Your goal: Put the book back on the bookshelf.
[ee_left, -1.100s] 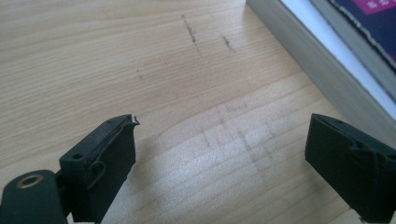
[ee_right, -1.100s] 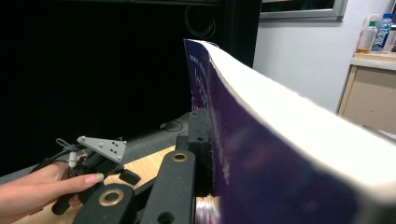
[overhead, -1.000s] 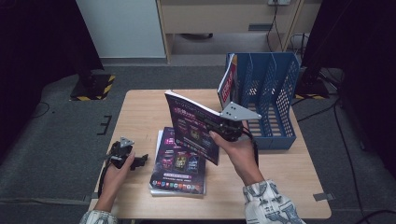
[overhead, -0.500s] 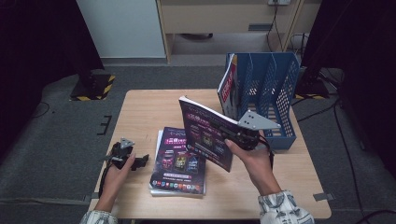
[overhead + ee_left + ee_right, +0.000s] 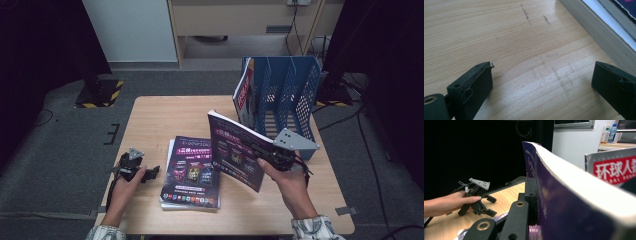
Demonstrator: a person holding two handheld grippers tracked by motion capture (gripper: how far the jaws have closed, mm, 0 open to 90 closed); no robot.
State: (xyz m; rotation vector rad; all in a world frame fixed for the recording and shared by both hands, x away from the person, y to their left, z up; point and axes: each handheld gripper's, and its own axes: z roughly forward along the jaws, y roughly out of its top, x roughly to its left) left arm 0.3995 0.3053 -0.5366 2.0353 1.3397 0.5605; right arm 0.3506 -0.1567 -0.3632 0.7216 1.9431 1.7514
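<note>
Above the table's right half, the right gripper (image 5: 274,155), clenched on a purple magazine (image 5: 235,150), has carried it rightward toward the blue file rack (image 5: 290,95); filing appears imminent; left gripper (image 5: 131,167) rests on the table, jaws apart, beside the stack (image 5: 192,175).

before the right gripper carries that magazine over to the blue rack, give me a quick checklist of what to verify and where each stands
1. Right gripper clamped on the held magazine: ok, its jaw presses the cover in the right gripper view.
2. Held magazine clear of the table: ok, it is lifted and tilted.
3. Free slot in the blue file rack: ok, the middle and right slots look empty; a red-and-white magazine stands in the left one.
4. Left gripper out of the path: ok, it rests open on the table left of the magazine stack.
5. Stack undisturbed: ok, lying flat.
6. Grip firm enough to hold a sagging magazine: cannot tell.
</note>
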